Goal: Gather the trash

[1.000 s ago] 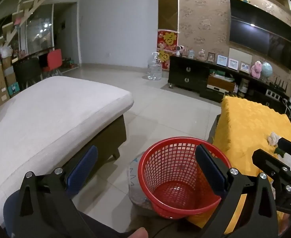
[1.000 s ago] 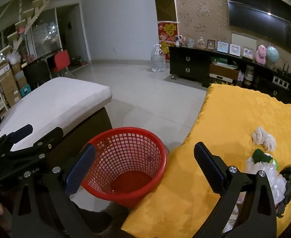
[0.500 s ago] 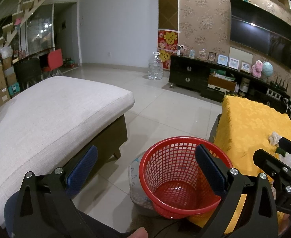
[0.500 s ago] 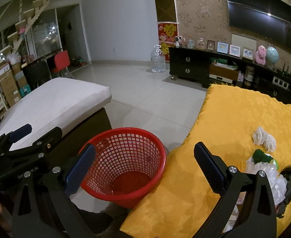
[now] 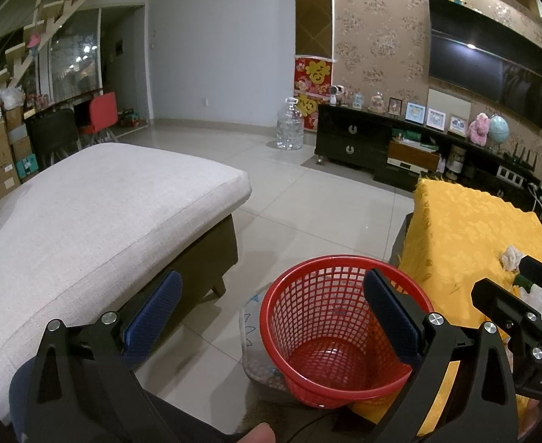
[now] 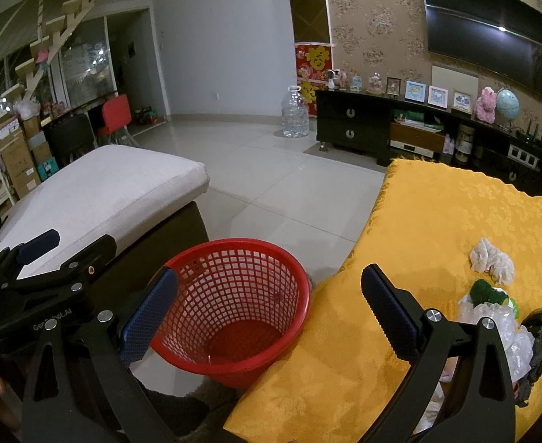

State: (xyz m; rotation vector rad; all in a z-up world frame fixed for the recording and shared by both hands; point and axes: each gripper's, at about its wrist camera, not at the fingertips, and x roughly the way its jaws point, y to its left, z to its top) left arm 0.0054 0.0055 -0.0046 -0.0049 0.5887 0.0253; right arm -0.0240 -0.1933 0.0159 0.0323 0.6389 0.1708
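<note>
The yellow-covered bench (image 6: 455, 221) stood at 3 o'clock, the red basket (image 6: 234, 313) beside it. Crumpled trash (image 6: 492, 262) lay on the bench. Left tongs (image 5: 271, 310) and right tongs (image 6: 271, 302) were released, empty.

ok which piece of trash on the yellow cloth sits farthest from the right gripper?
The crumpled white tissue. It lies alone, farther up the yellow cloth, beyond the green item and clear plastic wrap bunched beside the right gripper.
</note>
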